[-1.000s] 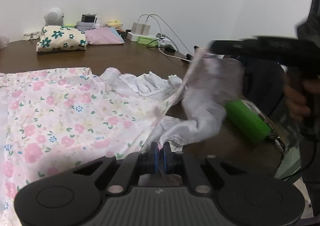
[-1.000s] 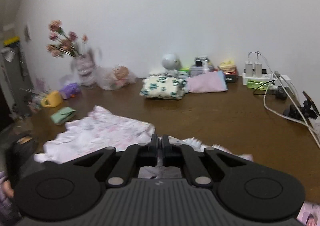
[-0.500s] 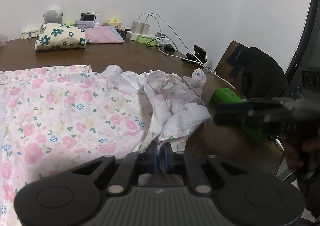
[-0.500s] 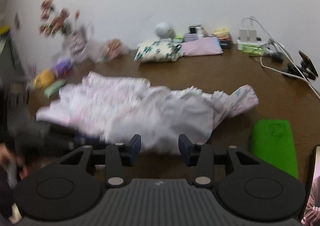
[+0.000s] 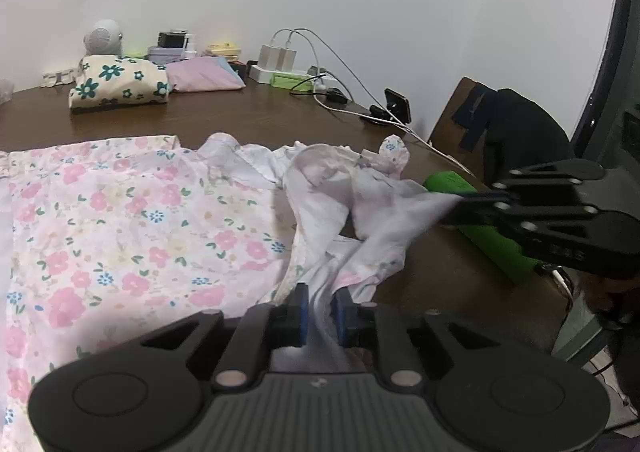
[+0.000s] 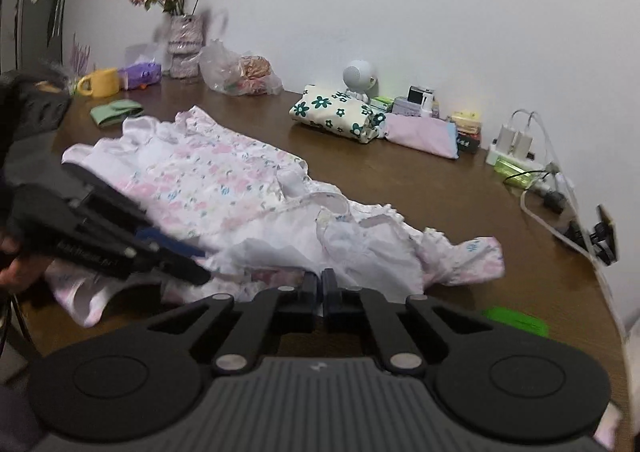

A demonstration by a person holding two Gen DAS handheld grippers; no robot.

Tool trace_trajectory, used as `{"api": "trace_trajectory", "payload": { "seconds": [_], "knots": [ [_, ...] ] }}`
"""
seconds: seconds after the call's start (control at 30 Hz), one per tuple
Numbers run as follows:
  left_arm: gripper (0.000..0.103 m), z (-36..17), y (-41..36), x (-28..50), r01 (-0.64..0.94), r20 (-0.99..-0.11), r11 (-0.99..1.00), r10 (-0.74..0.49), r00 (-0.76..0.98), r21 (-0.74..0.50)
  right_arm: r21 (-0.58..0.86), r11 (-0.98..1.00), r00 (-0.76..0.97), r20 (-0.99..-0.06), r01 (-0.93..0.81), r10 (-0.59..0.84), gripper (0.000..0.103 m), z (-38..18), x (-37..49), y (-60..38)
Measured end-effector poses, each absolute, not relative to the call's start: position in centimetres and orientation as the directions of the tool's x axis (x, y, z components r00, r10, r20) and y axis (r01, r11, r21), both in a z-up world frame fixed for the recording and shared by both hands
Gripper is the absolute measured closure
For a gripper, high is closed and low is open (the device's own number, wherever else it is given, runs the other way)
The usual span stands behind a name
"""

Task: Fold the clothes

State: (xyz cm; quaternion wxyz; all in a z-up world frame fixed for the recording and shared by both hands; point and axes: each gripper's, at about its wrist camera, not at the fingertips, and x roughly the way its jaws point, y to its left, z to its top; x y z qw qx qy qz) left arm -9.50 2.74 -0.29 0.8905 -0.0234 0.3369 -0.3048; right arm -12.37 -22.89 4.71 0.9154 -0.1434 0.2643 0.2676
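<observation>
Left gripper is right at the near edge of the brown wooden table, its blue pads easing apart with a fold of the pink-and-white floral cotton garment between them; I judge they no longer press it. My right gripper has its jaws pressed together, and in the left view its tip pinches a white corner of the same garment's bunched end.

That garment lies with its long axis along the near edge, its flat part spread toward the left-hand end and the crumpled part by both grippers. From the right gripper the cloth runs away to its left, so I reckon the coming move is a pull or a carry along that axis, and the right hand is placed for it.

A green roll lies just beyond the crumpled end. Faint lettering shows on both gripper bodies, but I cannot read it.
</observation>
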Motion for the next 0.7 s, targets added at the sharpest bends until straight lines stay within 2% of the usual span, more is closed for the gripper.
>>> {"api": "trace_trajectory", "payload": {
  "seconds": [0.1,0.2,0.23,0.27,0.37,0.47,0.5,0.57,0.6,0.7],
  "knots": [
    [0.085,0.6,3.1,-10.4,0.582,-0.547,0.762,-0.628,0.555,-0.284,-0.173,0.79,0.701,-0.595,-0.588,0.392,0.101,5.5,-14.7,-23.5],
    [0.067,2.1,4.5,-11.7,0.655,-0.449,0.679,-0.724,0.524,-0.331,-0.248,0.726,0.659,-0.661,-0.642,0.357,0.101,5.6,-16.9,-23.8],
    [0.057,2.6,5.0,-12.0,0.667,-0.424,0.668,-0.736,0.528,-0.33,-0.26,0.711,0.64,-0.692,-0.653,0.334,0.101,5.2,-17.2,-23.9],
    [0.056,2.9,5.1,-12.2,0.663,-0.421,0.682,-0.723,0.548,-0.309,-0.272,0.697,0.62,-0.722,-0.664,0.309,0.101,4.9,-17.4,-24.0],
    [0.056,2.7,5.8,-11.6,0.602,-0.463,0.749,-0.652,0.6,-0.276,-0.294,0.656,0.569,-0.782,-0.695,0.253,0.101,4.0,-18.3,-24.2],
    [0.056,1.7,5.8,-10.9,0.541,-0.517,0.802,-0.585,0.625,-0.252,-0.235,0.648,0.542,-0.775,-0.724,0.325,0.098,5.2,-19.0,-24.5],
    [0.056,1.3,5.8,-10.7,0.524,-0.534,0.816,-0.563,0.63,-0.243,-0.214,0.646,0.537,-0.765,-0.733,0.356,0.094,5.7,-19.2,-24.7],
    [0.056,0.5,5.7,-10.2,0.488,-0.56,0.842,-0.525,0.641,-0.23,-0.163,0.697,0.577,-0.704,-0.699,0.414,0.077,6.7,-18.4,-25.4],
    [0.057,0.2,5.8,-9.9,0.464,-0.576,0.858,-0.498,0.648,-0.22,-0.135,0.72,0.597,-0.672,-0.681,0.439,0.064,7.2,-17.9,-25.8],
    [0.064,-0.2,6.6,-9.6,0.411,-0.593,0.892,-0.436,0.677,-0.187,-0.092,0.832,0.681,-0.627,-0.546,0.378,0.063,6.3,-14.8,-26.2]
  ]
}}
